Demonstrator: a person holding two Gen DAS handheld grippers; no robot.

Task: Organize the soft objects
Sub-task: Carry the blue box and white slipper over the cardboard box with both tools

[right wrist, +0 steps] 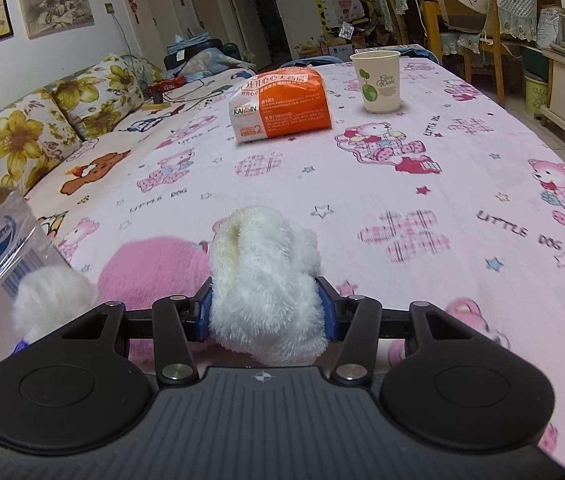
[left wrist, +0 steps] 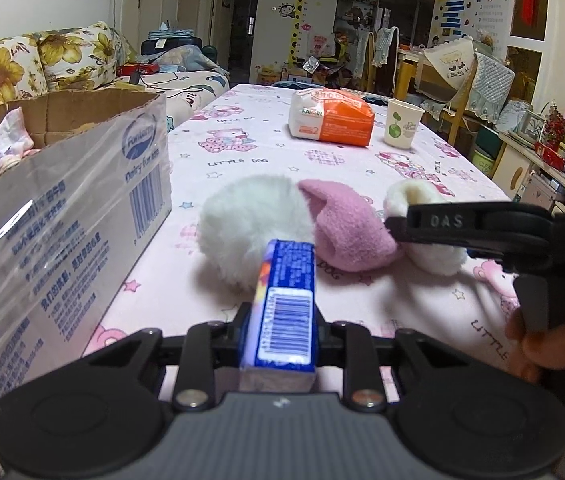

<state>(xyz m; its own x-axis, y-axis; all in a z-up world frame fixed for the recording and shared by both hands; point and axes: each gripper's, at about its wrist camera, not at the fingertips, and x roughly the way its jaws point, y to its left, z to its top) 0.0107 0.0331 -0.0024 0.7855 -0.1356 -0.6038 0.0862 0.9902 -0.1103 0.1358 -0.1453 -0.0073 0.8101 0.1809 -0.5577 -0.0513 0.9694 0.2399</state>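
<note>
My left gripper [left wrist: 284, 312] is shut on a blue packet [left wrist: 288, 276] with a barcode, held on edge low over the table. Just beyond it lie a white fluffy ball [left wrist: 242, 224] and a pink fleece piece [left wrist: 346, 228]. To the right of the pink piece, a white plush piece [left wrist: 414, 196] is clamped by my right gripper [left wrist: 434, 226], which reaches in from the right. In the right wrist view that gripper [right wrist: 266, 308] is shut on the white plush piece [right wrist: 266, 268], its blue pads pressing both sides. The pink piece [right wrist: 150, 268] and the ball [right wrist: 50, 296] lie to its left.
An open cardboard box [left wrist: 82, 200] with soft items inside stands at the table's left edge. Farther back on the pink tablecloth [right wrist: 402, 184] are an orange-and-white pack [right wrist: 282, 104] and a paper cup [right wrist: 378, 80]. A hand [left wrist: 542, 344] holds the right gripper. A sofa lies to the left.
</note>
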